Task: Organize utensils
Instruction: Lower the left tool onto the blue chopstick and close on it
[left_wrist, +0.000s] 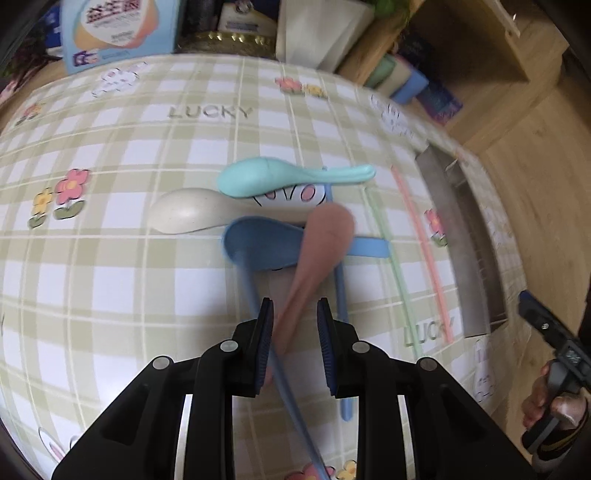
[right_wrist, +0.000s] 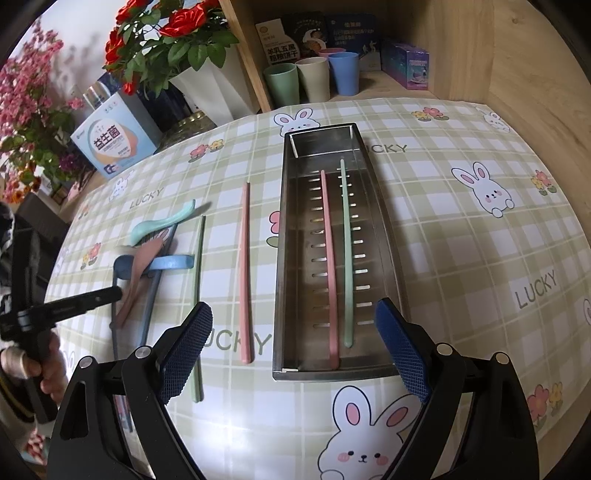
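**Q:** So, what are your two tongs doing at this moment?

**Me:** I am holding my left gripper (left_wrist: 294, 314) low over the checked tablecloth (left_wrist: 110, 258), its two pads parted. A pink spoon (left_wrist: 317, 254) is lying with its handle running between them; I cannot tell whether the left pad is touching it. My right gripper (right_wrist: 295, 328) is hovering wide open and holding nothing, just in front of the near end of the steel tray (right_wrist: 284, 258).

**Q:** Where are the utensils lying?

**Me:** Four spoons are lying in a loose pile ahead of my left gripper. The pink spoon is crossing over a blue spoon (left_wrist: 266, 247). A cream spoon (left_wrist: 184, 216) is sitting just beyond, and a mint spoon (left_wrist: 280, 177) is resting farthest, overlapping the cream one. Two blue chopsticks (left_wrist: 341, 288) are running under the pile toward me, one of them blurred.

**Q:** And by the tray?

**Me:** Inside it, a pink chopstick (right_wrist: 328, 258) and a green chopstick (right_wrist: 347, 258) are lying lengthwise, side by side. On the cloth to its left, another pink chopstick (right_wrist: 244, 273) and another green chopstick (right_wrist: 197, 295) are lying apart.
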